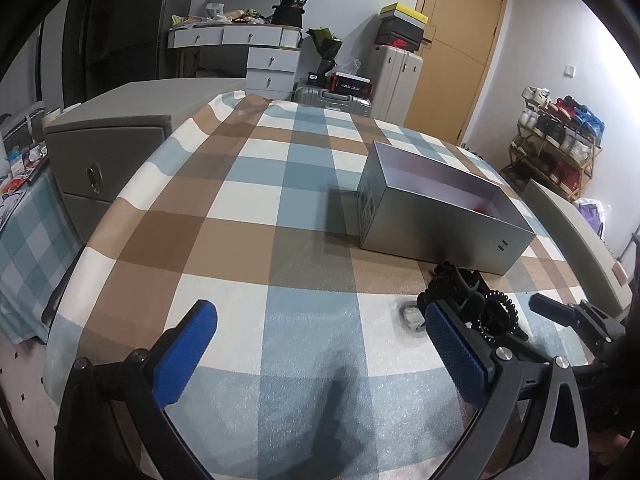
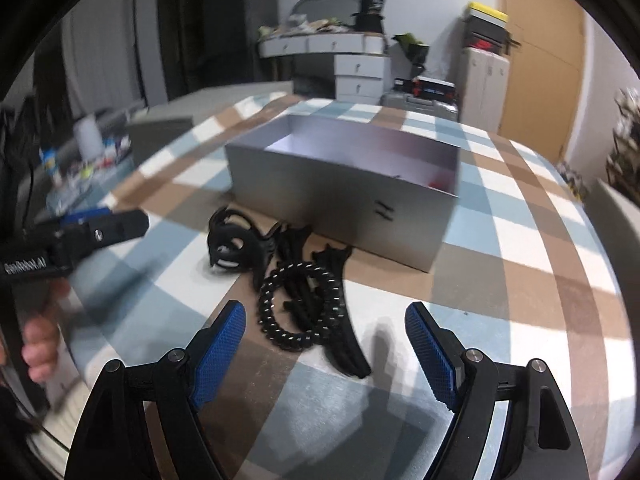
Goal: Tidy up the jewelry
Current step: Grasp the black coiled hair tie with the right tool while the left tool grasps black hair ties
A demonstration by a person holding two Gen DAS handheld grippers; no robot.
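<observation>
Right gripper [image 2: 324, 336] is hovering wide apart over the black coil hair tie [image 2: 298, 306]; left gripper [image 1: 320, 334], also spread wide, is gripping nothing; grey box [image 2: 340, 196] is sitting ahead.

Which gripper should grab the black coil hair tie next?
Right. The right gripper is open with the coil hair tie almost between its fingers; the left gripper, also open, faces bare cloth beside the pile.

Checked cloth [image 1: 248, 216] in blue, brown and white, grey cabinet [image 1: 108, 148] at the left, white drawers [image 1: 270, 68], suitcase [image 1: 396, 80], wooden door [image 1: 452, 48], shoe rack [image 1: 556, 140] by the wall
</observation>
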